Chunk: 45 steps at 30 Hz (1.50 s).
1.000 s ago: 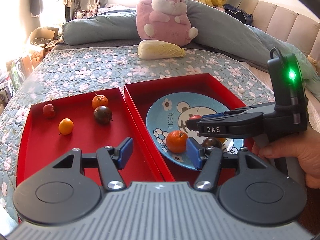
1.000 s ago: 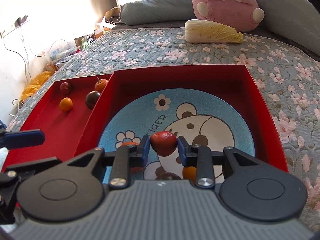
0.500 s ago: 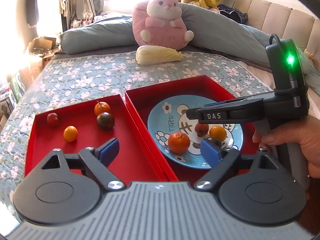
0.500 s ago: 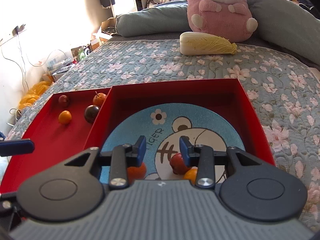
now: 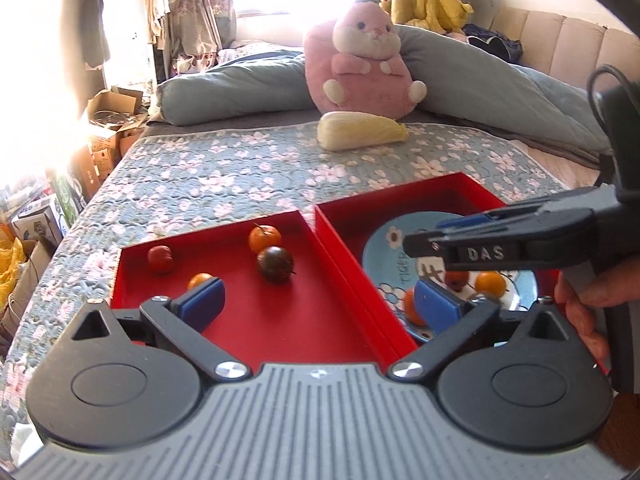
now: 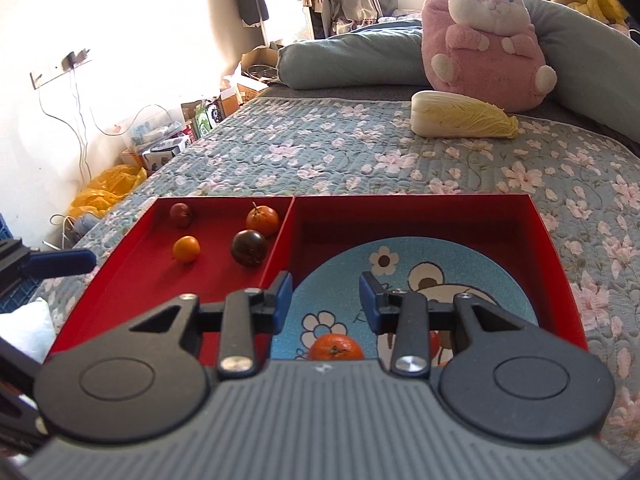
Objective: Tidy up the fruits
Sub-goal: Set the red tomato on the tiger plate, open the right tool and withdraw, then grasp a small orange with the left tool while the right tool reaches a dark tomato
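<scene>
Left gripper (image 5: 318, 306) jaws just widened, fully apart, empty, over left red tray (image 5: 132, 254); dark tomato (image 5: 275, 265) ahead. Right gripper (image 6: 325, 302) jaws partly apart, nothing between, above blue tiger plate (image 6: 340, 276); tangerine (image 6: 335, 347) just below pads.

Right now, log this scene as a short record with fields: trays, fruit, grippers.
left tray: four fruits, loose
right tray: holds blue plate
plate: mandarin and other small fruits, partly hidden
left gripper: jaws have just been opening, wide, nothing between
right gripper: open, empty, over plate
</scene>
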Tool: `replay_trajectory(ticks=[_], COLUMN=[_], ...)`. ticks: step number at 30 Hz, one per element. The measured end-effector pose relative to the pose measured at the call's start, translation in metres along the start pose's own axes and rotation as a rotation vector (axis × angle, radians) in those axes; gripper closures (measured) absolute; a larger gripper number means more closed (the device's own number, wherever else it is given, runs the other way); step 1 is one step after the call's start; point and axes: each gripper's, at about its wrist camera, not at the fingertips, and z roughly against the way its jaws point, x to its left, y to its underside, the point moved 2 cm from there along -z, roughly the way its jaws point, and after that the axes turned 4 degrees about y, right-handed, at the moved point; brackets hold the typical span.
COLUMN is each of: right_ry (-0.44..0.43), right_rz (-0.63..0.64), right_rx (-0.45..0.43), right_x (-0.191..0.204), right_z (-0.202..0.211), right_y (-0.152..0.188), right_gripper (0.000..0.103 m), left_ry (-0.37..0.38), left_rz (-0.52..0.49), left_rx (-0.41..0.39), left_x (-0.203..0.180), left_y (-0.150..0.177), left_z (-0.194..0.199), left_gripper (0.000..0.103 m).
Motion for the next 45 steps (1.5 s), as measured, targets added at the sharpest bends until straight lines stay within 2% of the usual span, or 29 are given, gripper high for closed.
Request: replay_trajectory(ticks=[9, 13, 16, 20, 26, 32, 35, 40, 44, 45], right_ry=[-0.040, -0.065, -0.087, -0.114, -0.100, -0.052, -0.042, -0.009, 0.009, 0.009], right_rz=[0.061, 0.104, 0.138, 0.205, 0.171, 0.219, 0.237, 0.308, 0.352, 0.357], right_rx=[-0.001, -0.002, 0.003, 0.017, 0.093, 0.161, 0.190, 0.210, 0.221, 0.222], right_x=[0.029, 0.046, 0.061, 0.083, 0.086, 0.093, 0.095, 0.104, 0.107, 0.107], right_z=[-0.012, -0.022, -0.032, -0.053, -0.093, -0.121, -0.129, -0.140, -0.144, -0.144], right_y=[-0.009, -0.015, -0.020, -0.026, -0.037, -0.037, -0.035, -0.035, -0.035, -0.035], right_gripper=[0.063, 0.063, 0.063, 0.065, 0.065, 0.063, 0.063, 0.062, 0.061, 0.061], left_ry=[-0.126, -0.146, -0.146, -0.177, -0.131, -0.122, -0.119, -0.094, -0.072, -0.062], left_rz=[0.032, 0.140, 0.125, 0.077, 0.097, 0.074, 0.041, 0.007, -0.043, -0.054], left_rx=[0.015, 0.037, 0.045, 0.101, 0.144, 0.176, 0.194, 0.228, 0.215, 0.211], left_x=[0.073, 0.106, 0.110, 0.110, 0.119, 0.122, 0.123, 0.125, 0.122, 0.121], left_y=[-0.011, -0.003, -0.002, 0.003, 0.007, 0.008, 0.010, 0.013, 0.014, 0.014], left_z=[-0.029, -0.040, -0.051, -0.072, -0.095, -0.117, -0.126, -0.140, -0.144, -0.144], left_gripper=[0.001, 0.001, 0.002, 0.006, 0.007, 0.008, 0.012, 0.032, 0.037, 0.044])
